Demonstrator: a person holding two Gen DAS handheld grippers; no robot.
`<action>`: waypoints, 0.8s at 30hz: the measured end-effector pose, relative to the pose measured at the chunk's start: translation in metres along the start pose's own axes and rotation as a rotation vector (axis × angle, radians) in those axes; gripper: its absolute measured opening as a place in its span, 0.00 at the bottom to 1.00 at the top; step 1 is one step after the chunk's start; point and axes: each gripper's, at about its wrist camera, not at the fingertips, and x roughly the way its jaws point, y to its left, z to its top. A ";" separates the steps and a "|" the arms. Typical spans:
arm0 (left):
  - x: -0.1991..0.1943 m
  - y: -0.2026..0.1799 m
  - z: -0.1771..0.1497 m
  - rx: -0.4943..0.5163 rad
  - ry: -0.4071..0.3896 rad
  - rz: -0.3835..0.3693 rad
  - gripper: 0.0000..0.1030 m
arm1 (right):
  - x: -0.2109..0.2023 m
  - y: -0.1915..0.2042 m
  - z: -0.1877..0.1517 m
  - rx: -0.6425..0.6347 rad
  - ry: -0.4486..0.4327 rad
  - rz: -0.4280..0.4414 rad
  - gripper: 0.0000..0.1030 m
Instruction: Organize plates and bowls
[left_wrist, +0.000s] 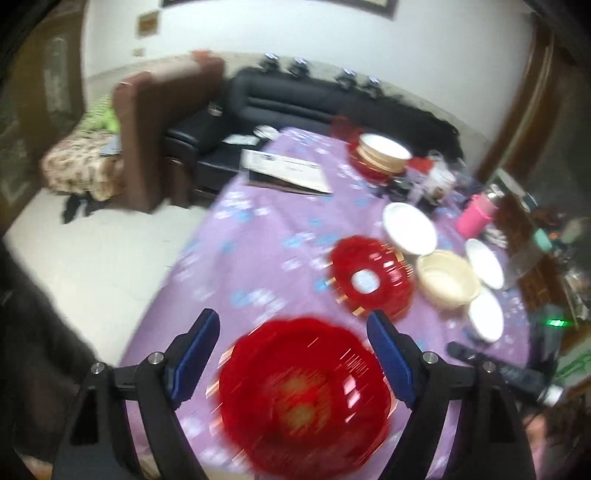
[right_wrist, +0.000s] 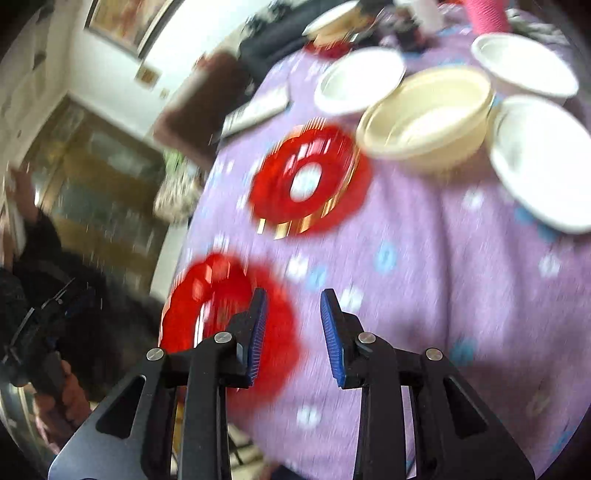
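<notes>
Two red plastic plates lie on the purple tablecloth (left_wrist: 266, 236). The near red plate (left_wrist: 303, 398) sits between and just beyond the open jaws of my left gripper (left_wrist: 293, 332); it also shows in the right wrist view (right_wrist: 207, 306). The far red plate (left_wrist: 371, 280) shows there too (right_wrist: 310, 181). Beside it stand a cream bowl (left_wrist: 447, 278) (right_wrist: 428, 118) and three white plates (left_wrist: 408, 227) (left_wrist: 484, 262) (left_wrist: 485, 315). My right gripper (right_wrist: 293, 306) is open and empty above the cloth, its left finger over the near red plate's edge.
A stack of bowls on a red plate (left_wrist: 382, 153) stands at the table's far side, next to a pink bottle (left_wrist: 476, 218), clutter, and a booklet (left_wrist: 288, 171). Sofas (left_wrist: 295, 103) lie beyond. A dark remote (left_wrist: 495, 369) lies at the right.
</notes>
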 end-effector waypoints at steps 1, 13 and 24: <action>0.015 -0.007 0.011 -0.002 0.034 -0.018 0.80 | 0.003 -0.005 0.008 0.022 -0.014 -0.008 0.29; 0.201 -0.029 0.049 -0.116 0.377 -0.062 0.79 | 0.078 -0.034 0.058 0.251 -0.018 -0.027 0.29; 0.243 -0.028 0.045 -0.115 0.466 -0.093 0.79 | 0.112 -0.042 0.072 0.293 -0.025 -0.026 0.29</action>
